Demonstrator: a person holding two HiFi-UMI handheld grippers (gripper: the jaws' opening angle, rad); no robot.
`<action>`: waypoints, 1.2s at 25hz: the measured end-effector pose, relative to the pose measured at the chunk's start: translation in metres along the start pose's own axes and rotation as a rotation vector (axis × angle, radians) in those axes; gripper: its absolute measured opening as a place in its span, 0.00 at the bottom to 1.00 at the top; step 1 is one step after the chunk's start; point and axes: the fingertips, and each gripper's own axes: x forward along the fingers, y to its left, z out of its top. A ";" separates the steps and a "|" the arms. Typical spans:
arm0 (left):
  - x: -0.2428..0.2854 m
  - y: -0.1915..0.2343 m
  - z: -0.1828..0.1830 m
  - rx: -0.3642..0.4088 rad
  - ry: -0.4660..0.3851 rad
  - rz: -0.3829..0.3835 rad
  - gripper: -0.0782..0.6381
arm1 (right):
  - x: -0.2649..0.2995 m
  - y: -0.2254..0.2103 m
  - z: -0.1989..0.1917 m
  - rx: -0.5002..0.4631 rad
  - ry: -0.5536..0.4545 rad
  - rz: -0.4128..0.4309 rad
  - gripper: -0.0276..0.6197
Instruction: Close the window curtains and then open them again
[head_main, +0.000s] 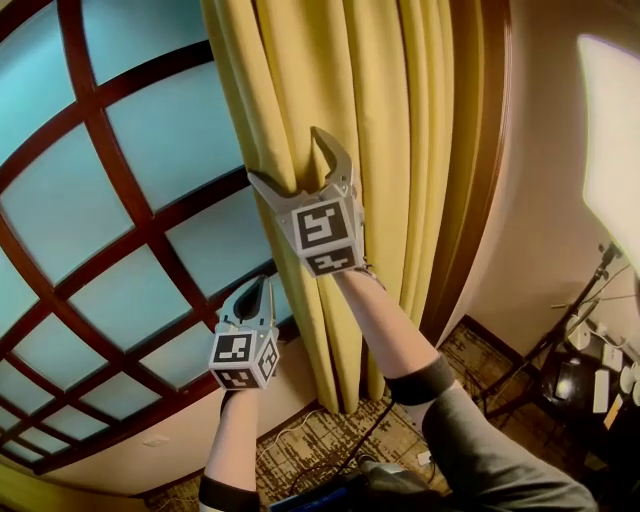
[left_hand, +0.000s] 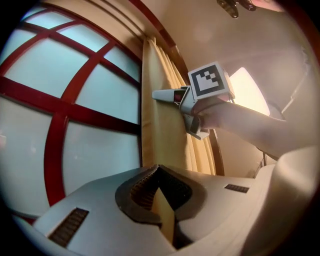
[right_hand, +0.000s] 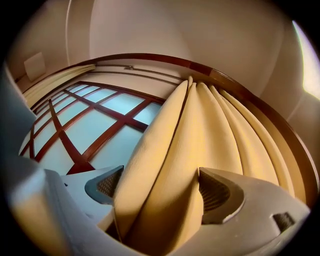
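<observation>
The yellow curtain (head_main: 370, 120) hangs gathered in thick folds at the right side of the window (head_main: 120, 200), whose pale panes sit in a dark red-brown lattice. My right gripper (head_main: 285, 155) is raised to the curtain's left edge, open wide. In the right gripper view, two folds of the curtain (right_hand: 200, 130) lie between the spread jaws of the right gripper (right_hand: 162, 187) and brush the pads. My left gripper (head_main: 252, 295) is lower and further left, in front of the panes, shut on nothing. From the left gripper (left_hand: 159, 180) I see the right gripper (left_hand: 177, 114) against the curtain (left_hand: 160, 135).
A dark wooden frame (head_main: 480, 180) borders the curtain on the right. A bright lamp panel (head_main: 610, 130) and a light stand (head_main: 570, 340) with gear stand at the right. Patterned carpet (head_main: 320, 440) with a cable lies below. A second curtain (right_hand: 55, 82) hangs at the window's far side.
</observation>
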 end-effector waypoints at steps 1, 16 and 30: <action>0.008 0.001 0.010 0.006 -0.013 0.006 0.11 | 0.003 0.000 0.004 -0.006 -0.007 0.011 0.77; 0.051 0.013 0.039 0.015 -0.037 0.102 0.11 | 0.016 -0.018 0.007 0.044 -0.129 0.066 0.10; 0.000 0.088 0.033 -0.030 -0.058 0.206 0.11 | 0.042 0.072 0.029 -0.259 -0.169 0.177 0.09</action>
